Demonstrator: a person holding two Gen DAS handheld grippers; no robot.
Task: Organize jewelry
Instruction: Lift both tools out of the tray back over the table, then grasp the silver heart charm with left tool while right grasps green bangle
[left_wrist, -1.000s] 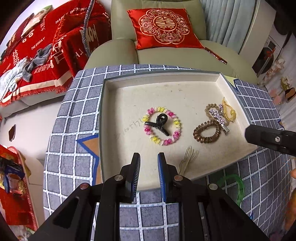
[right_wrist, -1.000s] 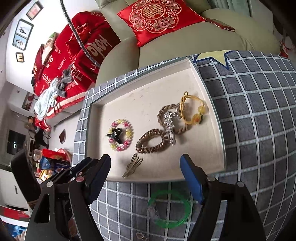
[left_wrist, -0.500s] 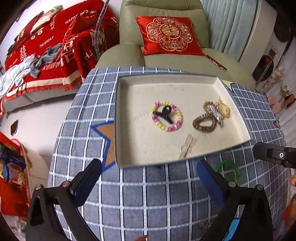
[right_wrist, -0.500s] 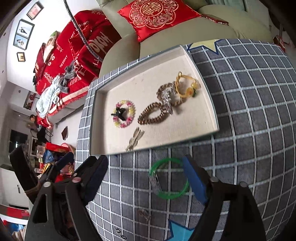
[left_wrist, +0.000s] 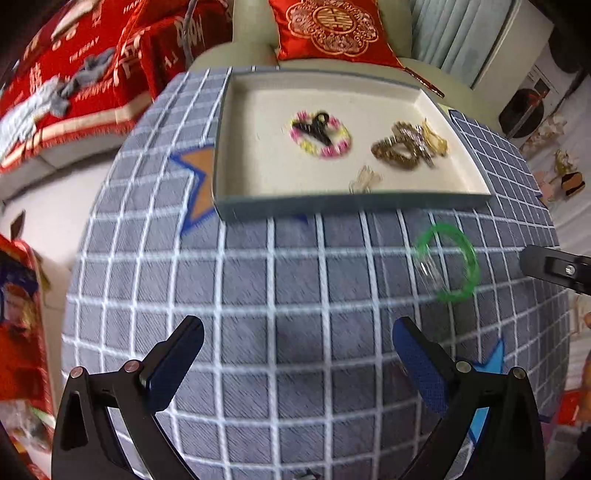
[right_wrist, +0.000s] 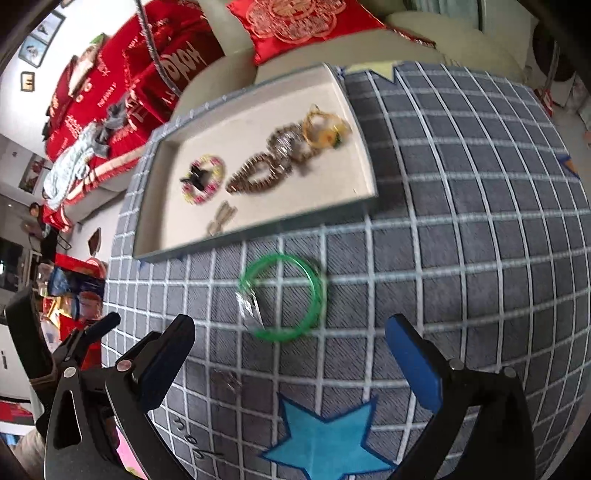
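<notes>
A cream tray (left_wrist: 258, 184) (right_wrist: 354, 177) sits on the grey checked table cloth. In it lie a pink-yellow bead bracelet with a black claw clip (left_wrist: 319, 134) (right_wrist: 203, 177), a brown coil hair tie (left_wrist: 393, 153) (right_wrist: 255, 177), a silver clip, a gold bangle (right_wrist: 323, 127) and a pale small clip (left_wrist: 364, 179) (right_wrist: 221, 218). A green bangle (left_wrist: 448, 264) (right_wrist: 284, 297) with a clear clip lies on the cloth in front of the tray. My left gripper (left_wrist: 295, 362) is open and empty, well back from the tray. My right gripper (right_wrist: 291, 362) is open and empty just behind the green bangle.
A small metal piece (right_wrist: 229, 380) lies on the cloth near my right gripper's left finger. Blue star patches (right_wrist: 325, 439) mark the cloth. A sofa with red cushions (left_wrist: 332, 26) stands behind the table. The table edge drops off at left.
My left gripper opened wide and pulled back from the tray. My right gripper also drew back, so the green bangle now lies ahead of its fingers.
</notes>
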